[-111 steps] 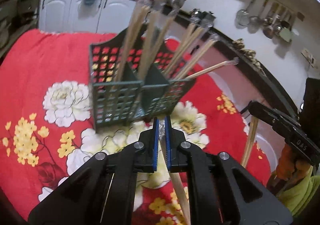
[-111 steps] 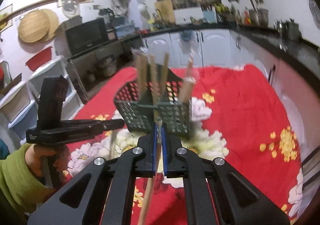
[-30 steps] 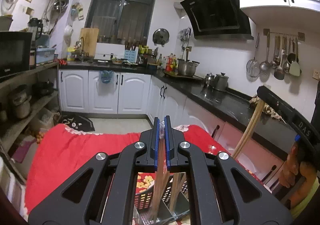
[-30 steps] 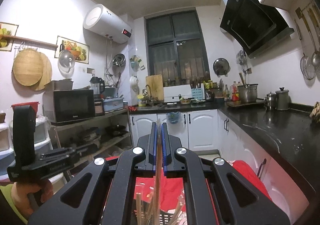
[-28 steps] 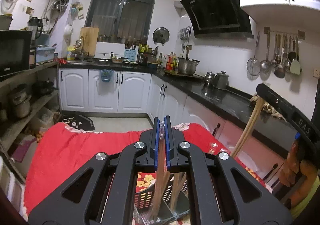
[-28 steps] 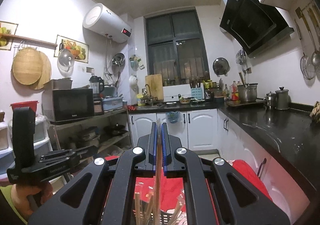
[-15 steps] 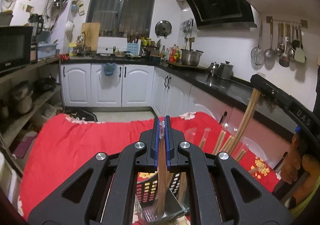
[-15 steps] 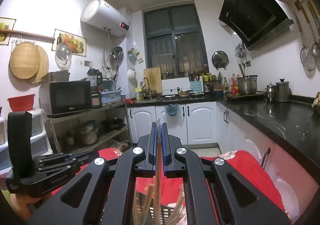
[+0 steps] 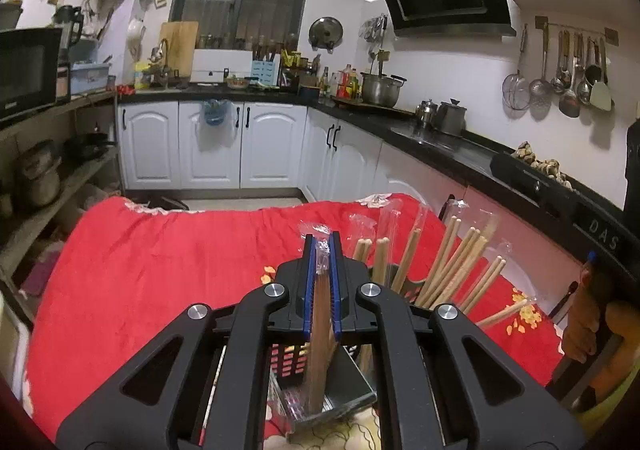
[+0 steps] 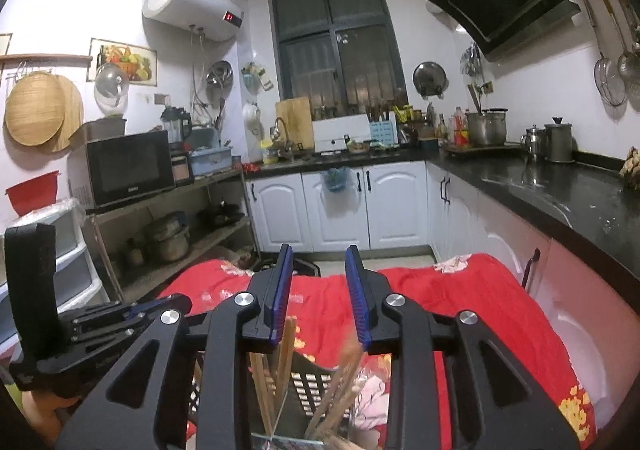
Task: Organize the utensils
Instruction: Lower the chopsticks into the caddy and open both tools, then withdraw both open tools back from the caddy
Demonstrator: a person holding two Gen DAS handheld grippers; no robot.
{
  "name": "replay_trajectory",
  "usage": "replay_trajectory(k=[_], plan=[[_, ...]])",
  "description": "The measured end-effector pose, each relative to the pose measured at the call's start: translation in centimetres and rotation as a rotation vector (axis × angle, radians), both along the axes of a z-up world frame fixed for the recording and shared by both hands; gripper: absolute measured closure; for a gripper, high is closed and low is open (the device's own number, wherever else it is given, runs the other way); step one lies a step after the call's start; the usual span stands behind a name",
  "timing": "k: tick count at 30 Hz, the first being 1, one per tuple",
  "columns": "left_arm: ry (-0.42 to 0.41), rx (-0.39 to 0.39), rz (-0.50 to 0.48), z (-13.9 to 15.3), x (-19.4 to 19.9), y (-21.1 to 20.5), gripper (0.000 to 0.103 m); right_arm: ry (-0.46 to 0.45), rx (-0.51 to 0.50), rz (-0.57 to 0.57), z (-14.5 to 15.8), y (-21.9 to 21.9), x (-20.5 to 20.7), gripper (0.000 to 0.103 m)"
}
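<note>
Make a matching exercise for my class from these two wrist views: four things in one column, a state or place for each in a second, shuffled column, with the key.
Column 1
1. left gripper
2. right gripper
3. dark plastic lattice utensil basket
4. red floral tablecloth

Column 2
A. jaws apart, holding nothing
B. spread over the table
C. shut on plastic-wrapped wooden chopsticks
D. standing on the table, chopsticks upright inside

Pairs: 1-C, 2-A, 3-D, 4-B
</note>
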State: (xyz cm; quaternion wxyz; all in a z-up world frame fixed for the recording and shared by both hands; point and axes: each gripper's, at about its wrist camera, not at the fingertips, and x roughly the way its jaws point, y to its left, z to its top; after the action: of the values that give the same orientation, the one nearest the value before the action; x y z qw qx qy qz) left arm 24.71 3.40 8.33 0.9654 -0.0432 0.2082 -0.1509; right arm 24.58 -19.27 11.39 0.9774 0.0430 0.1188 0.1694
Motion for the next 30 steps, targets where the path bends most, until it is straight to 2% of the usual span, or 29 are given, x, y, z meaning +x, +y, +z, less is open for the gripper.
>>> replay_trajectory(k=[2, 4, 6, 8, 10, 14, 16, 24, 30], plan=[[0.016, -0.003, 0.005, 0.0, 0.1, 0.1, 0.092, 0.011, -0.010, 0.001, -0.1, -0.2, -0.2, 0.070], [0.034, -0.032, -0.004, 0.1, 0.0, 0.4, 0.065, 0.035, -0.017, 0.003, -0.1, -0.4, -0.3, 0.067], [0.038, -0.046, 0.002, 0.2, -0.3, 0.8, 0.057, 0.063, -0.024, 0.004, -0.2, -0.6, -0.3, 0.064], [0.048, -0.049, 0.012, 0.3, -0.6, 1.3, 0.053, 0.080, -0.028, 0.003, -0.2, -0.9, -0.5, 0.059], [0.057, -0.060, 0.021, 0.4, -0.9, 1.8, 0.040, 0.092, -0.034, 0.003, -0.3, -1.1, -0.7, 0.056], [0.065, -0.090, 0.023, 0.6, -1.6, 2.4, 0.026, 0.113, -0.038, 0.009, -0.4, -1.4, -1.4, 0.052], [0.063, -0.096, 0.031, 0.7, -2.2, 2.5, 0.012, 0.115, -0.052, 0.008, -0.4, -1.5, -2.0, 0.047], [0.079, -0.100, 0.032, 0.4, -3.8, 1.9, 0.011, 0.115, -0.079, 0.019, -0.6, -1.8, -4.3, 0.036], [0.091, -0.083, 0.039, -0.2, -5.9, 1.2, 0.011, 0.094, -0.092, 0.016, -0.9, -2.1, -6.5, 0.018]])
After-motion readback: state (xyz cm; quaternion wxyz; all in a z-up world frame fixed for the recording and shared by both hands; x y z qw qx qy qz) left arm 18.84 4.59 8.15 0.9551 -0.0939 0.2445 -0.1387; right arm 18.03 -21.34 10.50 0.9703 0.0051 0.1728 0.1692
